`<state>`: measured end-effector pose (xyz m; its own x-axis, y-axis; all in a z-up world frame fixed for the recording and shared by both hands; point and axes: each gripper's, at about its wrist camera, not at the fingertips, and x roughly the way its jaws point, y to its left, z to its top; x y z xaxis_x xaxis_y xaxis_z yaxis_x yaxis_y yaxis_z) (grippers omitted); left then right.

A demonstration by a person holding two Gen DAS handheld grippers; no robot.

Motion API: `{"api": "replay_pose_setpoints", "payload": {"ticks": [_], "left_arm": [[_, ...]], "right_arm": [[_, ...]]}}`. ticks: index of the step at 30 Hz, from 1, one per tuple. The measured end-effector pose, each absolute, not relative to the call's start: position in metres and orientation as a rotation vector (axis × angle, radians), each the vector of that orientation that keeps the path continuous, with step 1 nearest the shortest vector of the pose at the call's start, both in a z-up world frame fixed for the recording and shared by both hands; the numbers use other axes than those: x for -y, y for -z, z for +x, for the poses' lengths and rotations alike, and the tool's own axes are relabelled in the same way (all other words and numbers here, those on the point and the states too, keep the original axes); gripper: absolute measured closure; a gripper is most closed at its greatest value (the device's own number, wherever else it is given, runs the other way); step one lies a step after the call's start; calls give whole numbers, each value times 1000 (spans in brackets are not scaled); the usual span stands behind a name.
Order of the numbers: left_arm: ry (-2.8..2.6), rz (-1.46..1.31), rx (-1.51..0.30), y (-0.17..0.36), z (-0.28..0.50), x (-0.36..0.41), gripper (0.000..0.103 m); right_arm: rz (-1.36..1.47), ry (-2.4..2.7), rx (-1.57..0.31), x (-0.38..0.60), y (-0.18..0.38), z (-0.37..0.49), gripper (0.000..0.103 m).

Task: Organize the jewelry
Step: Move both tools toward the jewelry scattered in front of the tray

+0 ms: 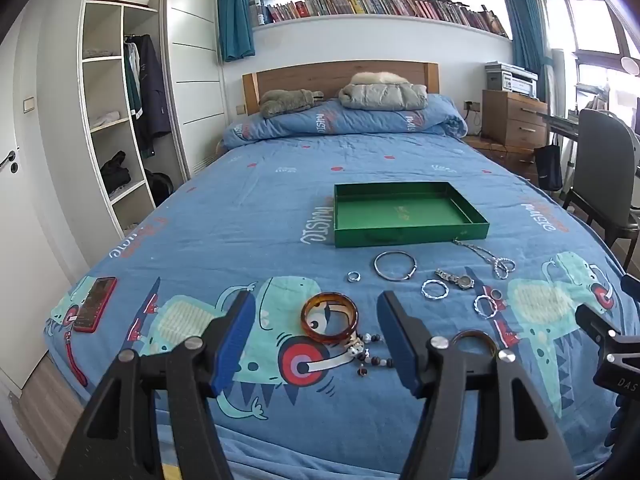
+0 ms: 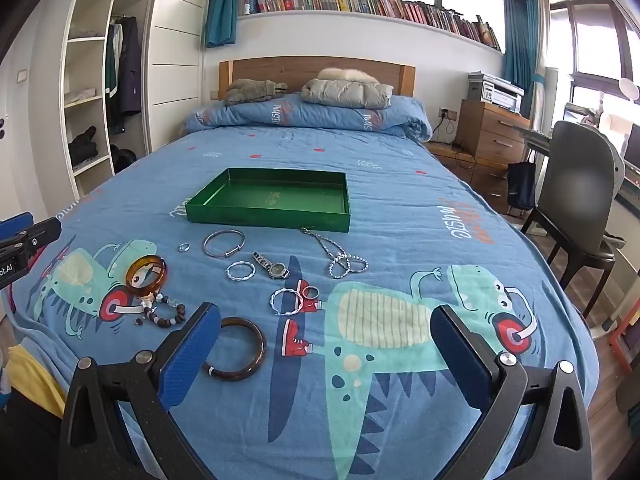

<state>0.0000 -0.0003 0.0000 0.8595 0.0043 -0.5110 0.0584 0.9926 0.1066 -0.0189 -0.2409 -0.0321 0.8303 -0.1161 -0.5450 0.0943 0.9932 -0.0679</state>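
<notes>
A green tray (image 1: 408,236) (image 2: 268,216) lies empty on the blue bedspread. In front of it lie an amber bangle (image 1: 329,318) (image 2: 145,275), a bead bracelet (image 1: 366,354) (image 2: 162,312), a dark brown bangle (image 2: 237,349) (image 1: 476,338), a silver bangle (image 1: 395,265) (image 2: 224,243), a wristwatch (image 1: 454,278) (image 2: 272,266), a chain necklace (image 1: 490,258) (image 2: 340,258), twisted silver rings (image 1: 435,289) (image 2: 286,301) and small rings (image 1: 353,276) (image 2: 183,247). My left gripper (image 1: 316,344) is open above the amber bangle. My right gripper (image 2: 326,344) is open, its left finger beside the dark bangle.
A red phone (image 1: 95,304) lies at the bed's left front corner. A folded quilt and jacket (image 1: 382,96) sit at the headboard. A wardrobe (image 1: 116,120) stands left; a chair (image 2: 580,196) and a drawer unit (image 2: 492,132) stand right.
</notes>
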Motion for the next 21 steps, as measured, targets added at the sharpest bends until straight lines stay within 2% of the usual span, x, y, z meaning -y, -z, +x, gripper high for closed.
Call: {"api": "replay_pose_setpoints", "payload": {"ticks": [21], "left_arm": [[58,85,-552,5,-1,4,41]], "right_arm": [[-25,102,-574,241,35,-23,0]]}}
